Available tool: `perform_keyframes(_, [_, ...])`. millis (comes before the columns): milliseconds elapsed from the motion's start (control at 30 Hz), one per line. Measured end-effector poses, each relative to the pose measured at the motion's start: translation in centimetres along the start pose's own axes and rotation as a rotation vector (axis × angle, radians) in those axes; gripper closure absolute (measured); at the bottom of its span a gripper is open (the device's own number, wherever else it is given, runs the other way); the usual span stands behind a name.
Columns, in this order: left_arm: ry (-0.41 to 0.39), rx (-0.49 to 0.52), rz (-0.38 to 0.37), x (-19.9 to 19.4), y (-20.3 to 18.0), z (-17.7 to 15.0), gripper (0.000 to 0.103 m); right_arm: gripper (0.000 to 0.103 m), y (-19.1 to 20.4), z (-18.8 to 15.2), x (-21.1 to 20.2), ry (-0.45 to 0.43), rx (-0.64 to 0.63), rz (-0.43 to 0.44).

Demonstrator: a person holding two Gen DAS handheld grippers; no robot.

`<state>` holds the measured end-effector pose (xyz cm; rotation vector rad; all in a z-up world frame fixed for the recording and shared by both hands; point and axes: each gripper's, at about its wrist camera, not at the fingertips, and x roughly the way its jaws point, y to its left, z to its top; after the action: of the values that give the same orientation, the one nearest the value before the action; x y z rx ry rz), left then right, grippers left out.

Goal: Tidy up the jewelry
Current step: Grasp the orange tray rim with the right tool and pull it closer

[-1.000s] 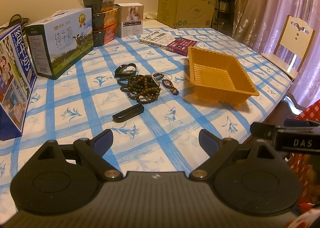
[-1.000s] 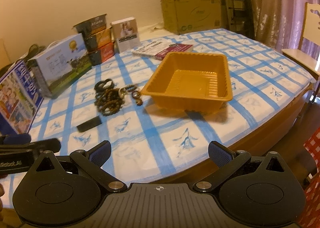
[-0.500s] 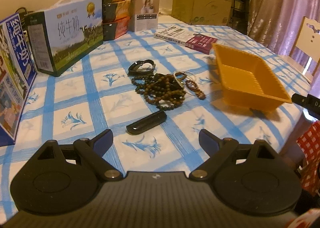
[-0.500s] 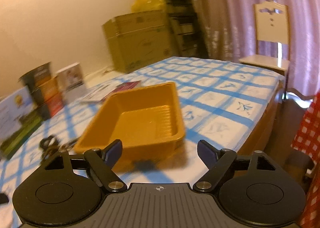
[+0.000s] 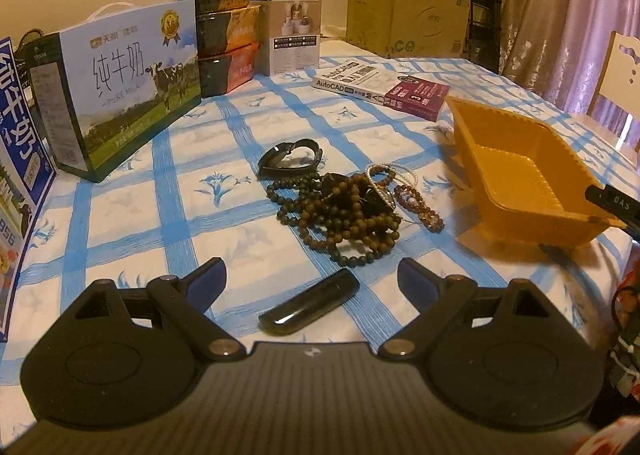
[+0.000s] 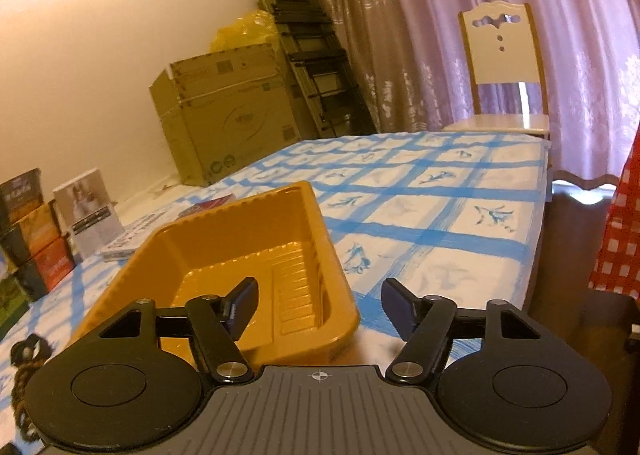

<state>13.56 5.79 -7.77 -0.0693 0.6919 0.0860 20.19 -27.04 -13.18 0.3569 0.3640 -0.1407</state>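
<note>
- The tangled brown bead strings lie mid-table on the checked cloth, left of the orange tray.
- Your left gripper is spread wide, holding nothing.
- Your right gripper is closing astride the tray's near corner, pads clear.

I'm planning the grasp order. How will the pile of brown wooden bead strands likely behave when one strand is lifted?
The bead strands lie tangled in loose loops, so they are probably floppy and would sag. The pearl bracelet and dark red bracelet overlap or touch the pile, so they may get dragged along.
</note>
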Motion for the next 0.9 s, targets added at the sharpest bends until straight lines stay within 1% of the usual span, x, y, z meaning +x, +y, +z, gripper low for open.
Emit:
perform_keyframes(267, [0.037, -0.001, -0.004, 1.6, 0.1, -0.3, 0.012, 0.055, -0.1, -0.4, 2.4, -0.007, 0.035, -0.005])
perform_keyframes(367, [0.039, 0.006, -0.006, 1.8, 0.0, -0.3, 0.012, 0.068, 0.2, -0.5, 2.8, -0.002, 0.019, -0.003])
perform_keyframes(433, [0.035, 0.012, -0.003, 1.9, -0.1, -0.3, 0.012, 0.082, 0.2, -0.6, 2.8, -0.002, 0.002, 0.003])
perform_keyframes(467, [0.035, 0.013, -0.002, 1.9, -0.1, -0.3, 0.012, 0.085, 0.3, -0.6, 2.8, -0.006, -0.009, 0.001])
perform_keyframes(500, [0.035, 0.013, -0.002, 1.9, -0.1, -0.4, 0.012, 0.092, 0.3, -0.6, 2.7, -0.008, -0.02, -0.001])
perform_keyframes(533, [0.034, 0.011, -0.002, 1.9, -0.1, -0.3, 0.012, 0.096, 0.2, -0.4, 2.7, -0.005, -0.028, -0.001])
perform_keyframes(667, [0.023, 0.027, 0.0, 1.9, 0.0, -0.5, 0.013, 0.098, -0.1, 0.0, 2.1, 0.001, -0.037, 0.016])
perform_keyframes(800, [0.023, 0.047, -0.005, 2.0, 0.4, -0.8, 0.018, 0.1, 0.2, 0.7, 0.9, 0.01, -0.075, 0.037])
perform_keyframes(900, [0.02, 0.088, -0.018, 2.2, 0.5, -1.1, 0.022, 0.099, 0.0, 1.5, -0.1, 0.029, -0.086, 0.058])
